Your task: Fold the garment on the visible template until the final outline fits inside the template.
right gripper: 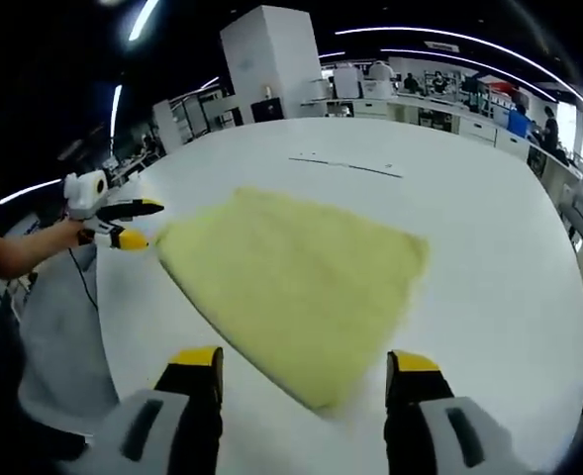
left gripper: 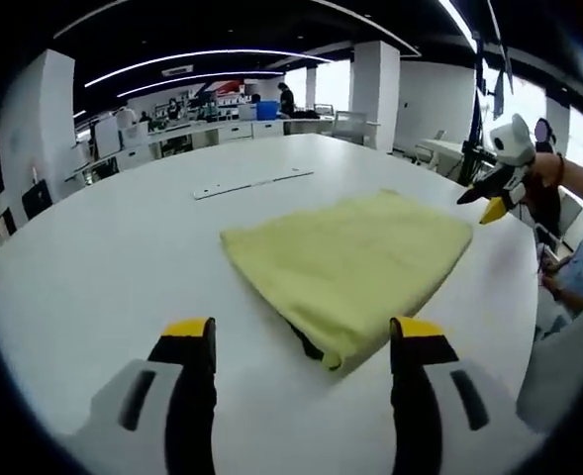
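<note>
Left gripper view: yellow garment (left gripper: 355,262) folded flat on white tabletop (left gripper: 103,257), just ahead of left tool (left gripper: 301,341), jaws wide apart, empty. Right tool (left gripper: 491,198) beyond far corner, parted, holding nothing. Right gripper view: garment (right gripper: 291,282) ahead of own spread jaws.

No text, label, number or sign can be read anywhere.

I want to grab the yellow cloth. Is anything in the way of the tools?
Nothing visible is. The left tool and the right tool both hang open above bare white table, with the folded yellow cloth just ahead.
</note>
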Available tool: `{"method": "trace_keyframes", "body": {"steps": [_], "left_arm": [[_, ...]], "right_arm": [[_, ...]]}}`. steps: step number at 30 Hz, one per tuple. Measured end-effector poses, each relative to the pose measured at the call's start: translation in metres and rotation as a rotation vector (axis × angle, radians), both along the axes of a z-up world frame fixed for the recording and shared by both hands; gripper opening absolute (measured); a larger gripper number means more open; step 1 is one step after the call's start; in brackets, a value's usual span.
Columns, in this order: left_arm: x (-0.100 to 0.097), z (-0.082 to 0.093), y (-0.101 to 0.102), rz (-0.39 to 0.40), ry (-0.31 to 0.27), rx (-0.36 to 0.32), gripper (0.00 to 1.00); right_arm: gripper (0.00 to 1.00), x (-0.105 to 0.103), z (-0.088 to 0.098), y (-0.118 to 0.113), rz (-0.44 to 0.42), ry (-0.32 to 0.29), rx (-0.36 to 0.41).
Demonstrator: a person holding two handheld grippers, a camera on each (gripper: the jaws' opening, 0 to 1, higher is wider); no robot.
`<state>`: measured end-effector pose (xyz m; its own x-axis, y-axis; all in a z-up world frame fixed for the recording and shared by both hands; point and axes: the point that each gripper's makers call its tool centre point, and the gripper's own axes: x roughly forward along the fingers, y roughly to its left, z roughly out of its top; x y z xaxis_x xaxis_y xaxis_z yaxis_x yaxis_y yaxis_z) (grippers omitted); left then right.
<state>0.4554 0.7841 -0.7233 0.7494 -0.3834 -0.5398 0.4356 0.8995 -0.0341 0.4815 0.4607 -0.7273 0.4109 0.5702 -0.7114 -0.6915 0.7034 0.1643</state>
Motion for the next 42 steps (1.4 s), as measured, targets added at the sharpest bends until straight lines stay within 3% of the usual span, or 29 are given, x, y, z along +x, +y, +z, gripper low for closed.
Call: {"method": "trace_keyframes", "body": {"steps": [3,9,15,19,33,37,42], "left_arm": [[-0.007,-0.007,0.001,0.019,0.019,0.006,0.52],[-0.011,-0.012,0.001,0.071,0.027,-0.020,0.39],[-0.015,-0.015,-0.002,0.090,0.034,-0.017,0.29],[-0.018,-0.019,-0.003,0.101,0.034,0.029,0.19],[-0.022,-0.026,-0.013,0.110,0.050,0.017,0.09],[-0.022,-0.028,-0.013,0.119,0.060,0.020,0.00],[-0.022,-0.030,-0.014,0.114,0.067,0.016,0.02]], "right_arm": [[0.54,-0.008,-0.008,-0.004,0.002,0.000,-0.017],[0.45,-0.017,-0.020,-0.011,-0.026,0.009,-0.034],[0.30,-0.020,-0.029,-0.016,-0.037,0.000,-0.044],[0.21,-0.017,-0.034,-0.024,-0.031,-0.040,-0.101],[0.02,-0.011,-0.042,-0.026,-0.035,-0.060,-0.101],[0.00,-0.011,-0.043,-0.026,-0.041,-0.062,-0.094],[0.00,-0.009,-0.043,-0.026,-0.050,-0.064,-0.089]]}}
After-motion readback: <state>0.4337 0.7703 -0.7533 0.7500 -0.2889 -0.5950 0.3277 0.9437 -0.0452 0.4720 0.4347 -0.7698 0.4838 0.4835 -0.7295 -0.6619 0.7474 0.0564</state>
